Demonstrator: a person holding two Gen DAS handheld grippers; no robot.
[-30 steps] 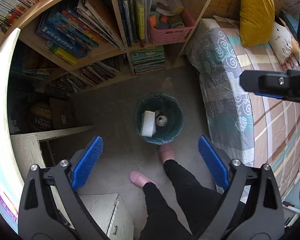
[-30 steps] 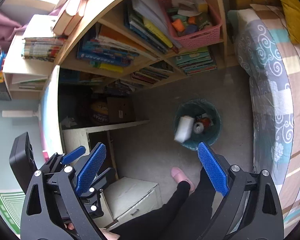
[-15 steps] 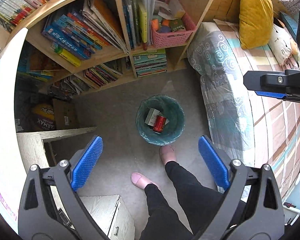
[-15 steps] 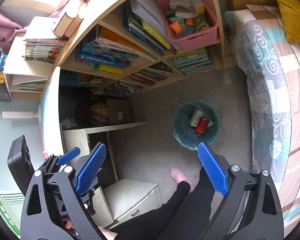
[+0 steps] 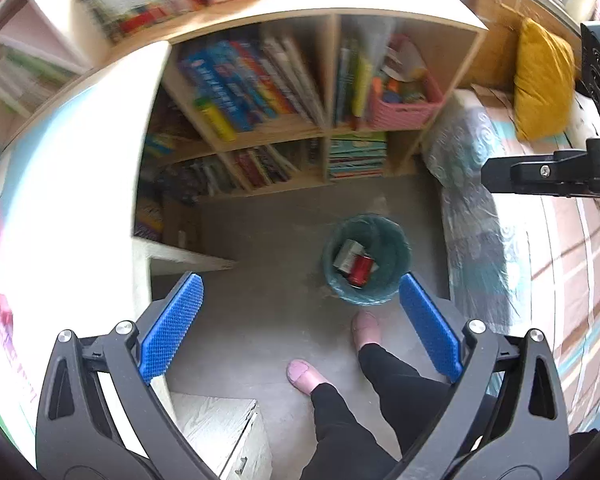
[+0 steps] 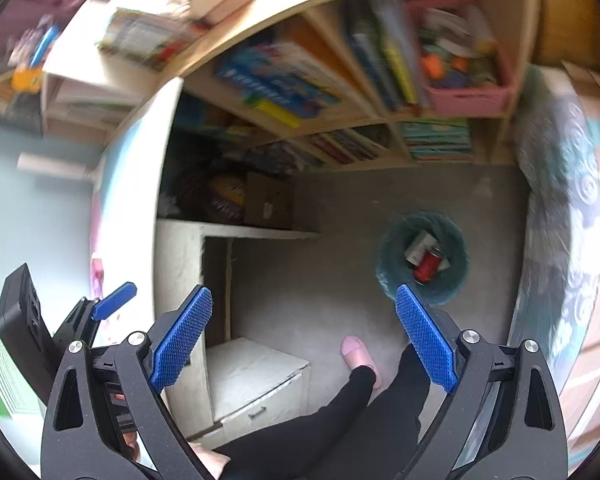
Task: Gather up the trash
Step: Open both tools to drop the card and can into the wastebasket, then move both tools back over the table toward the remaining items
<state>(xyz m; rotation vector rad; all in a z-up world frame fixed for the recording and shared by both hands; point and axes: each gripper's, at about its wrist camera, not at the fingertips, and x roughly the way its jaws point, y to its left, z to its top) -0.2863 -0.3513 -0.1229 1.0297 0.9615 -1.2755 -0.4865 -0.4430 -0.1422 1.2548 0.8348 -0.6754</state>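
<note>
Left gripper [image 5: 298,322] jaws spread wide; red can [image 5: 361,269] inside bin [image 5: 396,240]

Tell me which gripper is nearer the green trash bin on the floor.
Hard to call; both hang open and empty high above the trash bin. The right gripper looks slightly nearer, on the bed side. The left gripper is over the desk side.
</note>
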